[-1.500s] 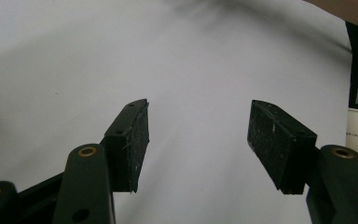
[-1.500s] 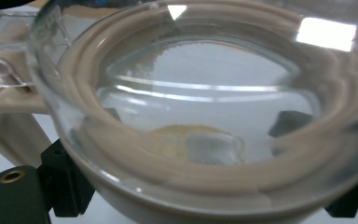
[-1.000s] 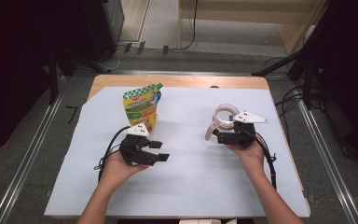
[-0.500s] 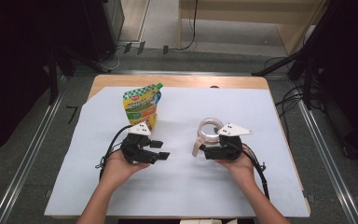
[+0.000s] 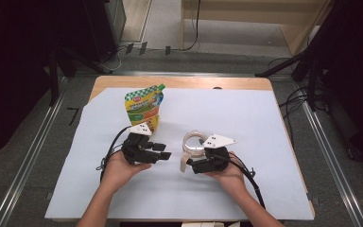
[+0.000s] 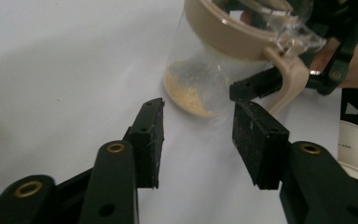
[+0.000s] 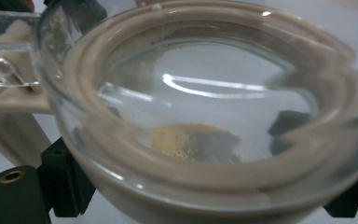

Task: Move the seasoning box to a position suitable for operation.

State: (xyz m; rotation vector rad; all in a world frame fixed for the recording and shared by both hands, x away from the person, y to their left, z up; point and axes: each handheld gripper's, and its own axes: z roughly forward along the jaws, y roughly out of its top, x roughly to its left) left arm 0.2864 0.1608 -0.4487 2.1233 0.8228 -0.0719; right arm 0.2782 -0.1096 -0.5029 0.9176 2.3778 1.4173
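A clear jar [image 5: 194, 141] with a beige rim and a beige handle [image 5: 184, 161] has a little yellow powder [image 6: 189, 95] at its bottom. My right gripper [image 5: 194, 163] is shut on the jar [image 7: 200, 116], one black jaw on each side of it. Just left of the jar my left gripper [image 5: 163, 151] points toward it. Its jaws have just been closing and still stand apart, with nothing between them [image 6: 198, 121]; the jar [image 6: 214, 70] is a short way beyond the tips. A yellow-green standing pouch [image 5: 144, 106] rises behind the left gripper.
A pale blue sheet [image 5: 264, 123] covers the wooden table [image 5: 194, 83]. Cables trail from both grippers toward the near edge. Dark floor, metal rails and black stands surround the table.
My right gripper has carried the jar leftward, close to the left gripper. The left hand has stayed put, and its jaws have narrowed.
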